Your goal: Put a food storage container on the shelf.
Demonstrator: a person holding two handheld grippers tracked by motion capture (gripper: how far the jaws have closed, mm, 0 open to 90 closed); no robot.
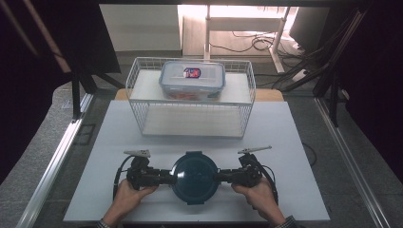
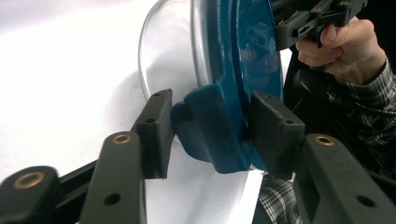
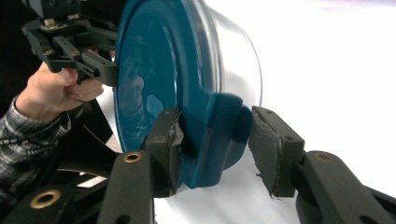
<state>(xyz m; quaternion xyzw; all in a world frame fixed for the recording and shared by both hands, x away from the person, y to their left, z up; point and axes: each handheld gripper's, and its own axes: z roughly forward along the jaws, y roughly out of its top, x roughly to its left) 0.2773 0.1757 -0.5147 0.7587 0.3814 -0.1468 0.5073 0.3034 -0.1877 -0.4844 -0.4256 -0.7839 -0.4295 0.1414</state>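
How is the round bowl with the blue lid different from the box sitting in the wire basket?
The round bowl has a dark blue lid, while the box is rectangular with a see-through lid bearing a red and blue sticker. The round bowl stands on the white table between the left tool and the right tool; the box rests up in the wire basket, untouched. Both are clear with snap-on lids.
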